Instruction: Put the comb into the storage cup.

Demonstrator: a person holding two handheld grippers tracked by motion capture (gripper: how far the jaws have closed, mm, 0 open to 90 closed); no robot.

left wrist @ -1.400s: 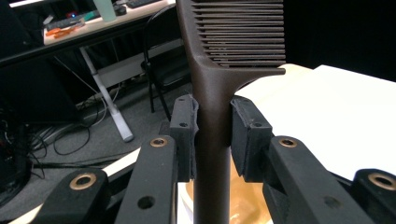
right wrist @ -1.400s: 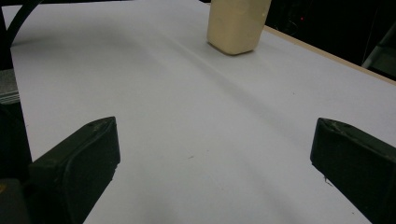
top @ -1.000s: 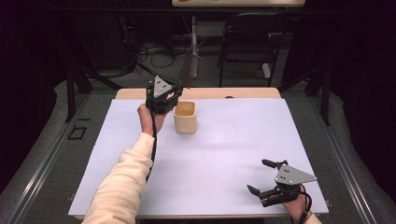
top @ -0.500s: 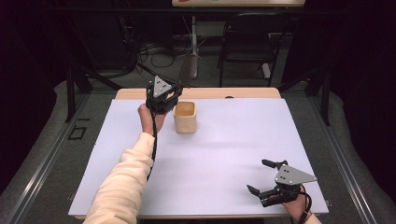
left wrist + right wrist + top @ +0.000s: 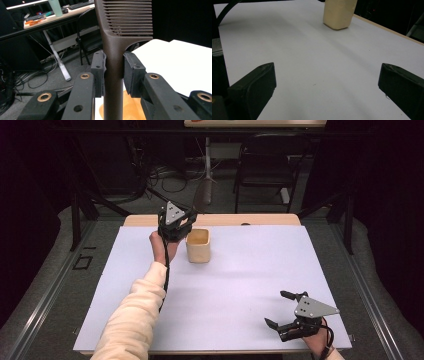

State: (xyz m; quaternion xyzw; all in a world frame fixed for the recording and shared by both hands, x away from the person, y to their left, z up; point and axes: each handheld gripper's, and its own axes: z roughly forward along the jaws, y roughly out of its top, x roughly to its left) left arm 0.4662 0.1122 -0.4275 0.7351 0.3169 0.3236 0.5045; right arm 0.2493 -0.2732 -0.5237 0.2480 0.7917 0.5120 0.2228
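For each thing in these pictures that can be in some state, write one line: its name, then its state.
left gripper: shut on the comb's handle, held up at the table's far edge.
comb: upright, clamped by its handle, teeth end up.
cup: upright on the table, open at the top, beside the left gripper, ungripped.
right gripper: open, nothing between its jaws, low over the table's near right corner.
table: covered by a white sheet.

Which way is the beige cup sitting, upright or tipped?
Upright: the beige cup rests on its base on the table, open mouth facing up.
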